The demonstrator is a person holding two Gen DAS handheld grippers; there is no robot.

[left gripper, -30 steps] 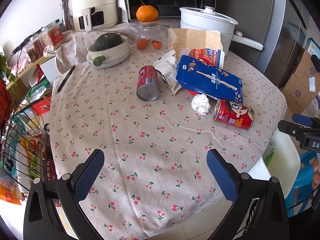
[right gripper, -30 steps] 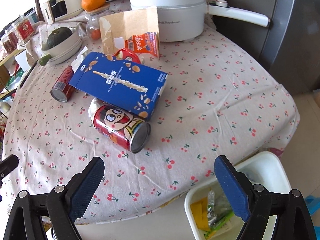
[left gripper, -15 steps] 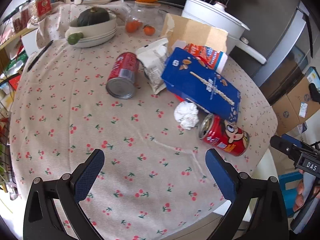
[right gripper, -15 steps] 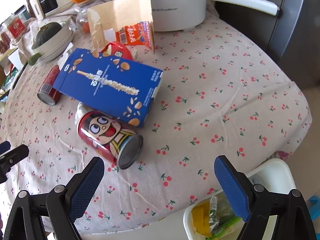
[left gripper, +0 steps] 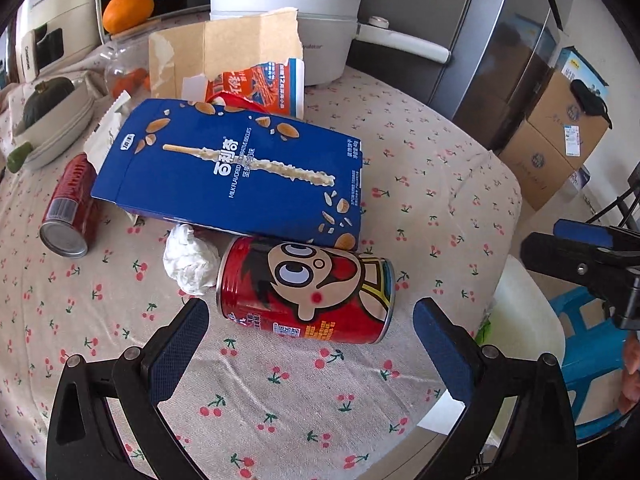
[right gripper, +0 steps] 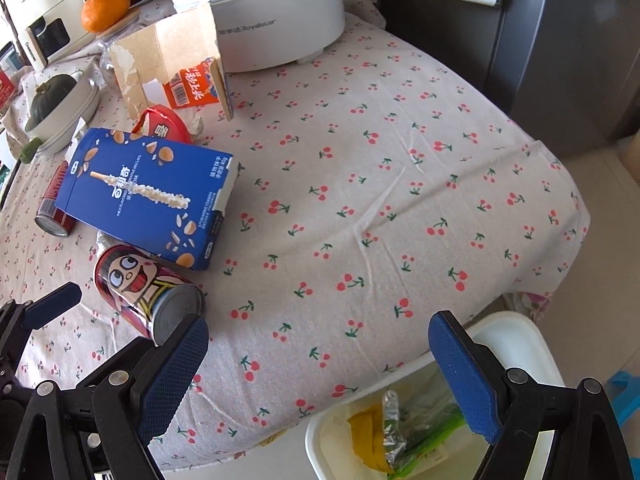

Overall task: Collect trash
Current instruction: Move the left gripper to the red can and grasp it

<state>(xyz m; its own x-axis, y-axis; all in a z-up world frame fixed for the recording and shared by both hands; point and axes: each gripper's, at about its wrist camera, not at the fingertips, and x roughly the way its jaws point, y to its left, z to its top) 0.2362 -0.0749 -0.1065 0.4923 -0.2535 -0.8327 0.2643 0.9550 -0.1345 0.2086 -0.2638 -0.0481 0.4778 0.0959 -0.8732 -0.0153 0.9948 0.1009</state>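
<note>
A red cartoon can (left gripper: 308, 290) lies on its side on the cherry tablecloth, also in the right wrist view (right gripper: 144, 290). My open left gripper (left gripper: 310, 344) sits just in front of it, fingers to either side, not touching. Behind the can lie a crumpled tissue (left gripper: 188, 260), a blue biscuit box (left gripper: 240, 172), a second red can (left gripper: 70, 208) and torn cardboard packaging (left gripper: 240, 64). My right gripper (right gripper: 320, 368) is open and empty at the table's edge, above a white bin (right gripper: 516, 336) holding scraps.
A white electric pot (right gripper: 272, 16) stands at the back of the table. A bowl with a green squash (left gripper: 48, 116), an orange (left gripper: 128, 4) and a glass jar stand at the back left. Cardboard boxes (left gripper: 560, 136) and a blue stool (left gripper: 588, 340) are on the floor right.
My left gripper has moved forward and right across the table until the cartoon can lies between its open fingers. My right gripper has shifted slightly right, nearer the bin.
</note>
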